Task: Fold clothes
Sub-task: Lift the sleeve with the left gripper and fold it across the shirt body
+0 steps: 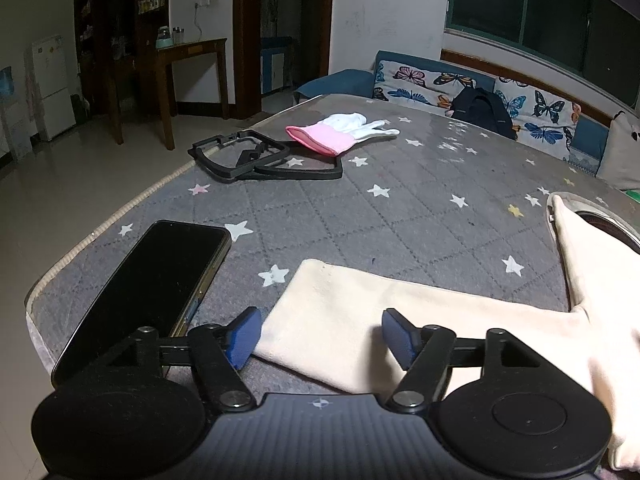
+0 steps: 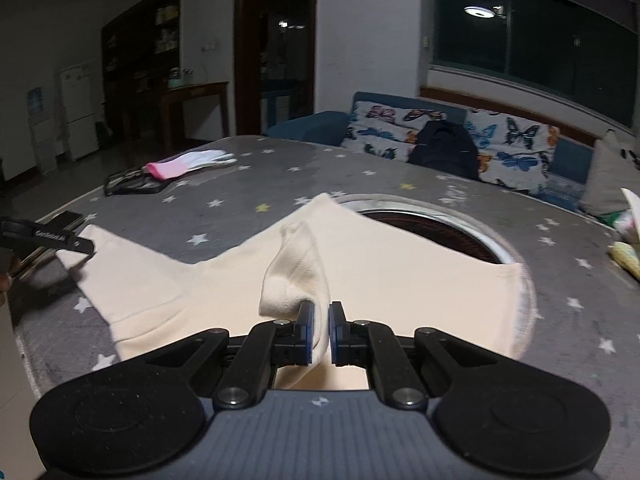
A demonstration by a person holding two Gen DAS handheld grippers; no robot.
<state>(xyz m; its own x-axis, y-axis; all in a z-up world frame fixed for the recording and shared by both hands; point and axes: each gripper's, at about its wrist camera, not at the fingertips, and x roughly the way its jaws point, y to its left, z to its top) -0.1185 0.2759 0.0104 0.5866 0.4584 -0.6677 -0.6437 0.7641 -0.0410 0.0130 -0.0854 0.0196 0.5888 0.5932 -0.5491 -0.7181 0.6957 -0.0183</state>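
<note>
A cream garment (image 2: 400, 272) lies spread on the grey star-patterned table cover (image 2: 248, 184). My right gripper (image 2: 321, 332) is shut on a raised fold of its near edge. In the left wrist view one cream sleeve (image 1: 352, 312) lies flat, its cuff end between the blue pads of my left gripper (image 1: 320, 336), which is open and low over it. The left gripper's tip (image 2: 60, 240) also shows at the sleeve end in the right wrist view.
A black phone (image 1: 160, 280) lies just left of the sleeve near the table edge. Black frames (image 1: 256, 158) and a pink-and-white glove (image 1: 340, 132) lie farther back. A round metal-rimmed opening (image 2: 460, 228) sits under the garment's far side. A butterfly-print sofa (image 1: 500, 104) stands behind.
</note>
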